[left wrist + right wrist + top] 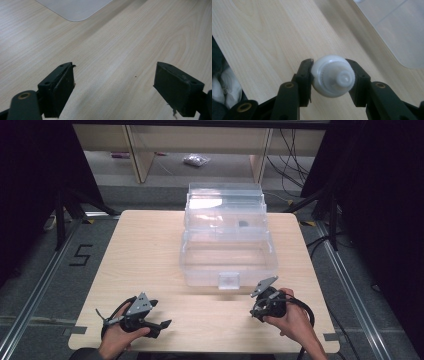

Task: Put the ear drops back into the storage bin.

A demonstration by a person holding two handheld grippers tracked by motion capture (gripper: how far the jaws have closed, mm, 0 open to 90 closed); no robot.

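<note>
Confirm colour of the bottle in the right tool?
White bottle, clearest in the right gripper view.

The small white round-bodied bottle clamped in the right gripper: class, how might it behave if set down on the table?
The white bottle looks rounded, so it may roll on the flat wooden table. Its smooth curved sides could slip between the right gripper pads. It probably weighs little.

The left hand-held gripper (113,85) stands open over the wooden table (130,45), near what may be a clear box's corner (75,10).

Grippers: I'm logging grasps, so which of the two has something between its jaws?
The right gripper: its jaws clamp a small white bottle. The left gripper stands open over the bare table.
</note>
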